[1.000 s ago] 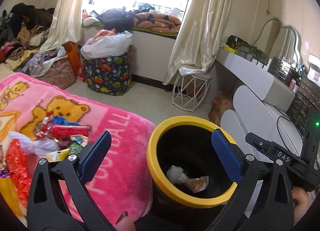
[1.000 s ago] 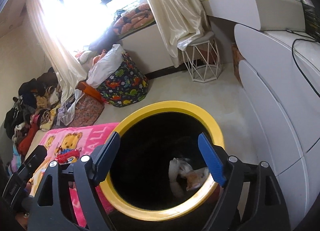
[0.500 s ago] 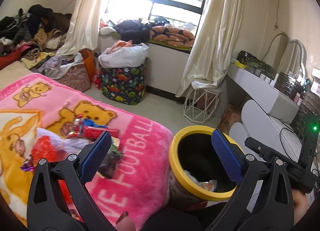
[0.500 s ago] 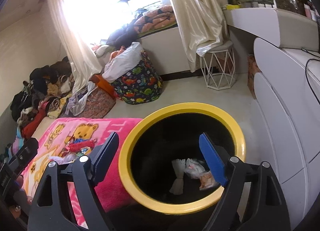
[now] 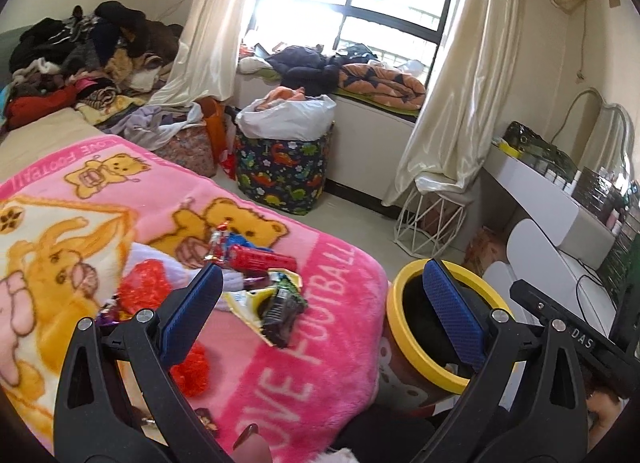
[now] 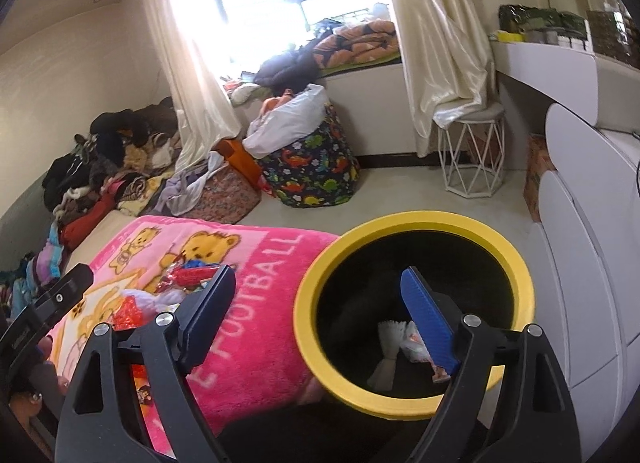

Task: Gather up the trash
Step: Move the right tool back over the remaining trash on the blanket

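A pile of wrappers (image 5: pixel 256 283) lies on the pink bear blanket (image 5: pixel 120 199): a red packet (image 5: pixel 262 261), a dark packet (image 5: pixel 284 311), red crinkled pieces (image 5: pixel 142 289). The pile also shows in the right wrist view (image 6: pixel 180 283). My left gripper (image 5: pixel 320 311) is open and empty, above the blanket's edge just right of the pile. A black bin with a yellow rim (image 6: pixel 400 225) stands beside the bed and holds white and orange trash (image 6: pixel 400 343). My right gripper (image 6: pixel 316 315) is open and empty over the bin's left rim.
A dinosaur-print laundry bag (image 5: pixel 286 171) and a white wire stool (image 5: pixel 432 219) stand on the floor by the window. White drawers and a vanity (image 6: pixel 580 263) flank the bin on the right. Clothes (image 5: pixel 80 55) are heaped at the far left.
Both grippers have swung left, away from the bin's mouth toward the blanket. The wrapper pile now sits between the left gripper's fingers in view. Both grippers stay open.
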